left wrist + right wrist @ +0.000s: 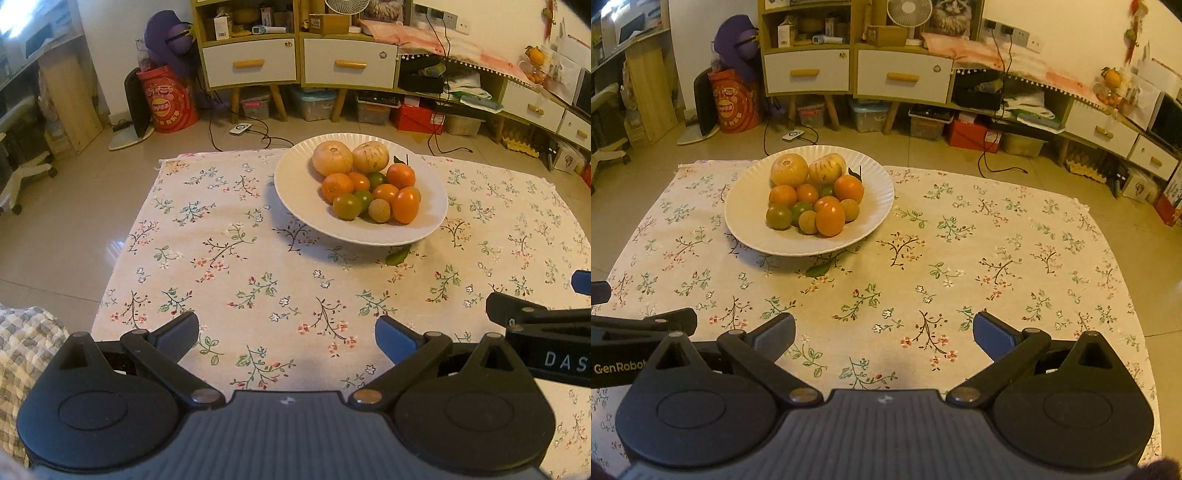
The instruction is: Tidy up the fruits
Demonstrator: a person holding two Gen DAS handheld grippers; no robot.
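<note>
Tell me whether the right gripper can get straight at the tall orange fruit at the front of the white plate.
Probably yes: the right gripper is open, and only bare floral cloth lies between it and the tall orange fruit on the white plate.

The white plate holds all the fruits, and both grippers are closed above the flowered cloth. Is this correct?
Not quite: the left gripper and right gripper are open, fingers spread wide, as each wrist view shows. The white plate does hold the fruits, above the flowered cloth.
</note>
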